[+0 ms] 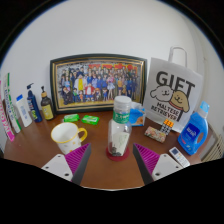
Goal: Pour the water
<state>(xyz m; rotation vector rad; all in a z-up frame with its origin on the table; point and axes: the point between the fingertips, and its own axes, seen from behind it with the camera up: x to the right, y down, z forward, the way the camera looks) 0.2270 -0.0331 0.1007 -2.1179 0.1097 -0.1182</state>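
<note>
While our gripper (112, 160) hangs open and holds nothing, we see the upright water bottle (119, 128) standing straight ahead between the pink pads (76, 158), with the yellow-rimmed cup (68, 137) just to its left on the wooden table (110, 175).

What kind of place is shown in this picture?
Probably a home or small office: a wooden table against a wall, with a framed group photo, a gift bag and toiletry bottles.
</note>
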